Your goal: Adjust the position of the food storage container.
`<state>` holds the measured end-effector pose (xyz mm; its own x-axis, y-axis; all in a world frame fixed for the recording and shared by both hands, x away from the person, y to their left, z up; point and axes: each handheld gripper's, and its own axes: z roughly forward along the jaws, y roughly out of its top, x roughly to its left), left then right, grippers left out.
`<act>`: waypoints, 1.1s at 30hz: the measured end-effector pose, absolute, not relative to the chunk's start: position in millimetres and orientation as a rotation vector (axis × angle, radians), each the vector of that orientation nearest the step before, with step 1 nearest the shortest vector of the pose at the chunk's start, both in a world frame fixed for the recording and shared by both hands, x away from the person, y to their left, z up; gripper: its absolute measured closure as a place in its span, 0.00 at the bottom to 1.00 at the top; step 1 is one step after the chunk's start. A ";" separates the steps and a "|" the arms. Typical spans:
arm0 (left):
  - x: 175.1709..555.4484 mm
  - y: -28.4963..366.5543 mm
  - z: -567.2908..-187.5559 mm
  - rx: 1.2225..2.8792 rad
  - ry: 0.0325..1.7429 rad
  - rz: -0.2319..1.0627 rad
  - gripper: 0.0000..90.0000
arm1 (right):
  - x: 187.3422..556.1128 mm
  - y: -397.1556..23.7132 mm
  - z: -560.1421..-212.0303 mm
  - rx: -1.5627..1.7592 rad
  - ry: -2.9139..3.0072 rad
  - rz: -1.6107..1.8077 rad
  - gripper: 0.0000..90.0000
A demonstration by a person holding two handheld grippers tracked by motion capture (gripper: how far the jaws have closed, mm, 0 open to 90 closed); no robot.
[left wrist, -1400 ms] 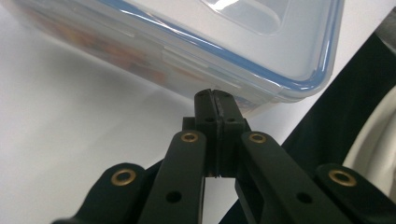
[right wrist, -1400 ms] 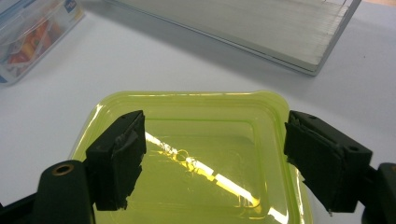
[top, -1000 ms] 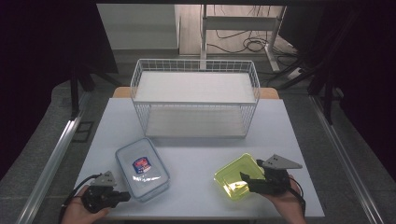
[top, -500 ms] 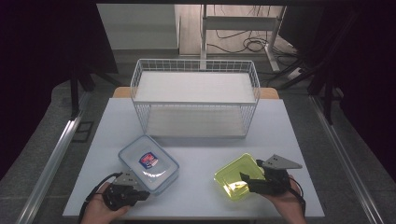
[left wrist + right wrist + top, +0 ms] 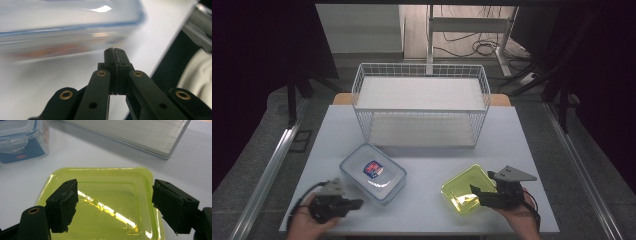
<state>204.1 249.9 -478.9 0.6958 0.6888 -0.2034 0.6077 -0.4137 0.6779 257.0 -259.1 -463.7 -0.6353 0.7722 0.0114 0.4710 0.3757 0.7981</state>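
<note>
A clear box with a blue-rimmed lid (image 5: 373, 172) lies at the front left of the white table (image 5: 422, 150). My left gripper (image 5: 357, 203) is shut with nothing in it, its tips just short of the box's near edge. In the left gripper view the shut tips (image 5: 115, 51) point at the blurred box (image 5: 70, 27). A yellow-green container (image 5: 464, 190) lies at the front right. My right gripper (image 5: 475, 192) is open over its near side. In the right gripper view the open gripper (image 5: 113, 195) straddles the yellow-green lid (image 5: 105, 202) without touching it.
A white wire basket (image 5: 421, 105) with a pale board in its bottom stands across the back of the table; its board (image 5: 130, 132) lies ahead of the right gripper. The clear box (image 5: 20, 137) is to the upper left in the right gripper view.
My left gripper has come in from the left to the clear box's near edge, and the box has shifted slightly right and away. The right gripper and yellow-green container have stayed put.
</note>
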 end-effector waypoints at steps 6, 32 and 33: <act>234.5 293.9 -455.0 2.096 1.100 0.266 1.00 | 257.8 -256.9 -463.1 1.084 2.276 1.137 0.24; 332.8 300.7 -498.5 2.233 1.125 0.203 1.00 | 257.0 -254.1 -464.4 1.086 2.283 1.128 0.24; 331.5 300.5 -498.6 2.235 1.117 0.200 1.00 | 257.1 -254.0 -464.4 1.088 2.281 1.129 0.24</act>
<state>331.5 300.5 -498.6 0.6299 0.7646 -0.1362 0.6699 -0.4463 0.5933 257.1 -254.0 -464.4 -0.6329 0.7742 0.0087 0.4765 0.3806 0.7925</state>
